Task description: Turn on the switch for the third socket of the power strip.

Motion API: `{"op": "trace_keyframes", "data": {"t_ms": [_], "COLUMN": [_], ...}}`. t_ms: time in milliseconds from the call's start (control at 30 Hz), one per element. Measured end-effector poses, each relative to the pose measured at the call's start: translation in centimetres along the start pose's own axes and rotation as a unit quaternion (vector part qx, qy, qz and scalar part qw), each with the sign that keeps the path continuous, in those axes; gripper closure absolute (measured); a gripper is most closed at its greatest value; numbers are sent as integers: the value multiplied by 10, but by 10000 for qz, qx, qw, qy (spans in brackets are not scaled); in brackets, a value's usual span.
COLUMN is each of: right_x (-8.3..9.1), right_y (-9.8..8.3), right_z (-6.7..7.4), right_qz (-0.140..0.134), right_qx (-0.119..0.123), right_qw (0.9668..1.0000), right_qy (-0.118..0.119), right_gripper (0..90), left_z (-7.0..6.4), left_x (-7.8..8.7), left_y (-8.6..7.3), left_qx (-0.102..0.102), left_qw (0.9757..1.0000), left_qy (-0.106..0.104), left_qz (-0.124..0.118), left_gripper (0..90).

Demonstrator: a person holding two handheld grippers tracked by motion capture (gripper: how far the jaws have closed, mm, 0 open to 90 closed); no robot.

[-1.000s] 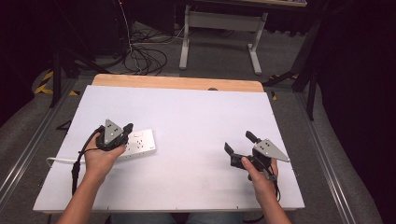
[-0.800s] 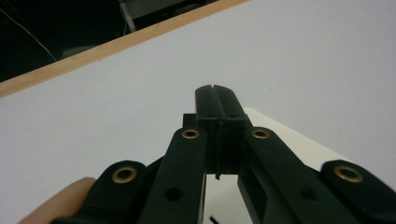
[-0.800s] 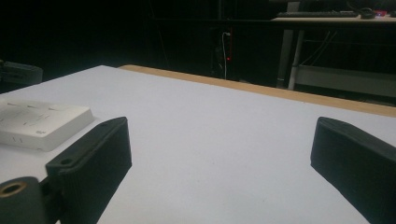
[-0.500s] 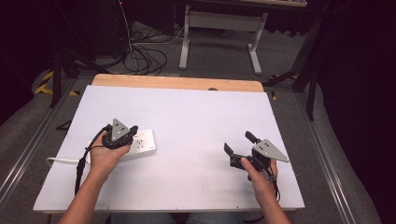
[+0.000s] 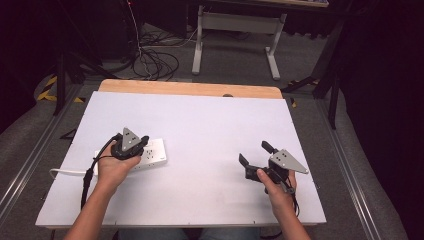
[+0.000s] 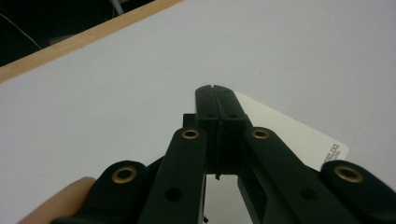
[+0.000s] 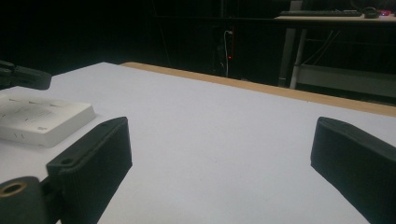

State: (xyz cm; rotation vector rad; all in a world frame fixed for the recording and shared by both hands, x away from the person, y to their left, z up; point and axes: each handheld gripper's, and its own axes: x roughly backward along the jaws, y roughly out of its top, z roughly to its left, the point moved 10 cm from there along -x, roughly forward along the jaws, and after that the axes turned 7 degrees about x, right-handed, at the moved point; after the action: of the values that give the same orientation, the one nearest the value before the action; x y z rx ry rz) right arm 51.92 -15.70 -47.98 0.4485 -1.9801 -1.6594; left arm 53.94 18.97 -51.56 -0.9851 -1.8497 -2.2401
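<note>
Lying under left tongs [image 5: 141,141]: power strip [image 5: 152,153]

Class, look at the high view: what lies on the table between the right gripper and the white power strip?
Nothing: between the right gripper and the power strip, the table is bare.

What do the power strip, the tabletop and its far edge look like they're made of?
Power strip: likely moulded plastic, white and smooth, with crisp edges and a faint sheen in the right gripper view.
Tabletop: matte white sheet, probably laminate or a cover; even, no grain.
Far edge: wood or wood-look board, tan and bare.
</note>
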Motion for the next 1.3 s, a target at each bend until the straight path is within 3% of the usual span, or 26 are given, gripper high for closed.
{"op": "trace_keyframes", "data": {"t_ms": [500, 900, 1000, 1300], "right_x": [0, 0, 1, 2], "right_y": [0, 0, 0, -1], "right_z": [0, 1, 1, 0], "right_qz": [-1, 0, 15, 21], "right_qx": [15, 4, 20, 9], "right_qw": [10000, 10000, 10000, 10000], "right_qy": [2, 12, 8, -21], "right_gripper": [60, 61, 62, 62], "left_z": [-2, 3, 4, 8], "left_x": [-3, -8, -8, -7], "left_y": [-4, -13, -15, -9], "left_qx": [-90, -180, -179, -282], "left_qw": [9998, 9988, 9985, 9982], "left_qy": [-50, 158, 123, 124], "left_qz": [152, 430, 500, 515], "left_gripper": [899, 898, 898, 899]}}
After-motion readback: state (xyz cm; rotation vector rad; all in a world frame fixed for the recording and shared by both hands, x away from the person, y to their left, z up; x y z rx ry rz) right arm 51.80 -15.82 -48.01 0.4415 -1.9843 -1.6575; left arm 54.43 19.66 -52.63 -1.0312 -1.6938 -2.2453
